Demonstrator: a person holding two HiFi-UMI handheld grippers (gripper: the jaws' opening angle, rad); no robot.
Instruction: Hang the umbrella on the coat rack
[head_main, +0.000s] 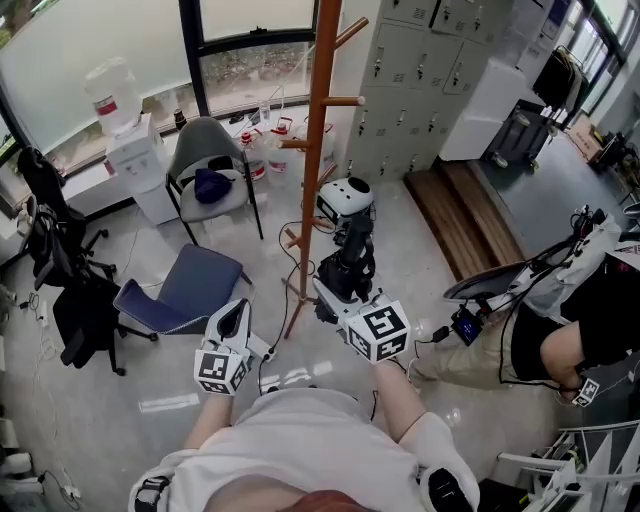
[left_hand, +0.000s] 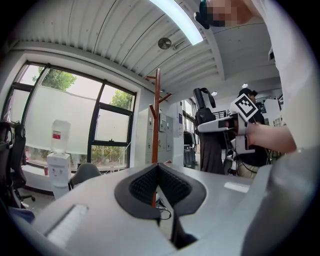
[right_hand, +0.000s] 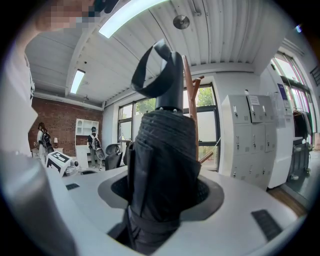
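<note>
A black folded umbrella (head_main: 350, 262) stands upright in my right gripper (head_main: 335, 298), which is shut around its body. Its strap loop (right_hand: 152, 70) sticks up above the jaws in the right gripper view. The brown wooden coat rack (head_main: 320, 150) with short pegs stands just beyond the umbrella, its pole (right_hand: 188, 80) showing right behind the umbrella's top. My left gripper (head_main: 238, 312) is to the left of the umbrella, apart from it. Its fingertips meet with nothing between them, and they point at the rack pole (left_hand: 157, 125). From there I see the right gripper (left_hand: 220, 125) holding the umbrella (left_hand: 205, 135).
Cables (head_main: 290, 300) lie on the floor round the rack's foot. A blue chair (head_main: 185, 290) and a grey chair (head_main: 210, 165) stand to its left, and a water dispenser (head_main: 125, 135) by the window. Grey lockers (head_main: 420, 70) are at the back right. A seated person (head_main: 560, 320) is at the right.
</note>
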